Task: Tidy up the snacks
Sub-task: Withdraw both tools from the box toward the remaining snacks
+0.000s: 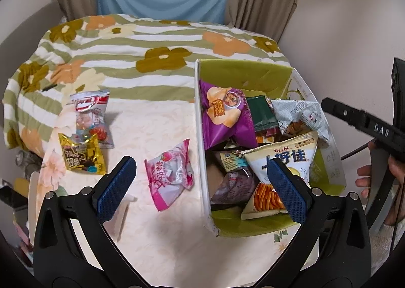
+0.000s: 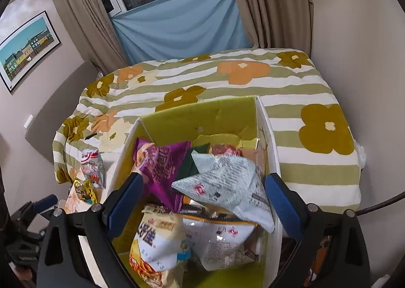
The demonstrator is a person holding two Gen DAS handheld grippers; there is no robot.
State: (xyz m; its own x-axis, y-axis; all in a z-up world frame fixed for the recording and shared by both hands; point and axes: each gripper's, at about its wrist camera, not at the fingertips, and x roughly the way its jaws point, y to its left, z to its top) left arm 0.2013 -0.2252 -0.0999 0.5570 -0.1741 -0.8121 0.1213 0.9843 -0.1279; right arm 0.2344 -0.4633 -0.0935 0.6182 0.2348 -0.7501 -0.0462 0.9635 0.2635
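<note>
Both grippers hang above the tabletop (image 1: 157, 232) with nothing in them. The left gripper (image 1: 202, 184) points down at the near left wall of the snack box (image 1: 201, 136), jaws spread wide, one blue pad over the cloth and the other over the box's contents. The right gripper (image 2: 202, 202) hovers over the box's inside, jaws likewise wide apart and empty; its black body reads "DAS" in the left view. Inside the box, a cream Oishi bag (image 1: 283, 161) lies at the near side, a purple chip bag (image 1: 225, 116) toward the far left corner, and a pale grey packet (image 2: 227, 184) sits between the right gripper's pads. Left of the box lie a pink candy packet (image 1: 170, 174), nearest it, then a gold Pillows packet (image 1: 82, 156) and a clear red-topped packet (image 1: 93, 116).
</note>
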